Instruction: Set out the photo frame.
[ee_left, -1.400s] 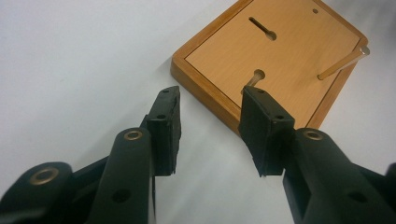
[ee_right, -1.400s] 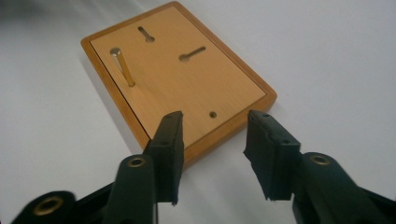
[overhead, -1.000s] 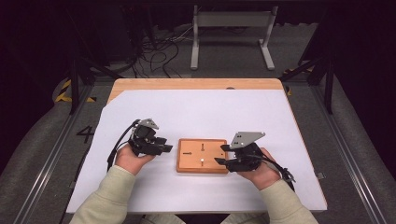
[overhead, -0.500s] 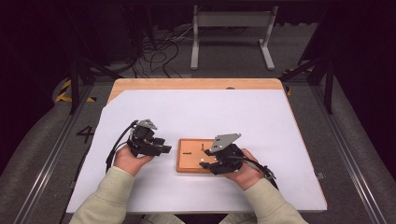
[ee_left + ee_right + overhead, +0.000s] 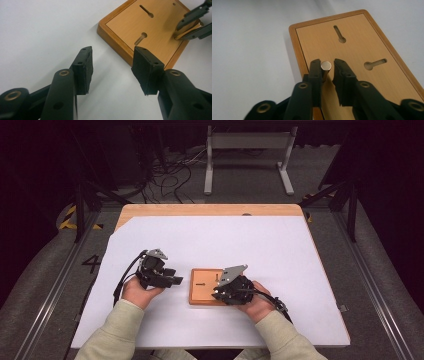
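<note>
A flat wooden board [image 5: 202,287] with two keyhole slots lies on the white sheet; it also appears in the left gripper view [image 5: 150,30] and the right gripper view [image 5: 362,47]. A small metal pin [image 5: 326,65] stands upright near the board's edge. My right gripper [image 5: 329,65] brackets the pin: the left pad touches it and a thin gap remains at the right pad. In the high view the right gripper [image 5: 216,292] sits over the board's right half. My left gripper [image 5: 176,281] rests just left of the board, open and empty [image 5: 112,67].
The white sheet [image 5: 225,245] covers most of the wooden table [image 5: 210,210]. A metal stand [image 5: 247,155] and cables lie on the floor beyond the far edge. Rails run along both sides of the table.
My right gripper has moved left from the board's right edge onto the board, and its jaws now stand around the pin. The left gripper has stayed put.
</note>
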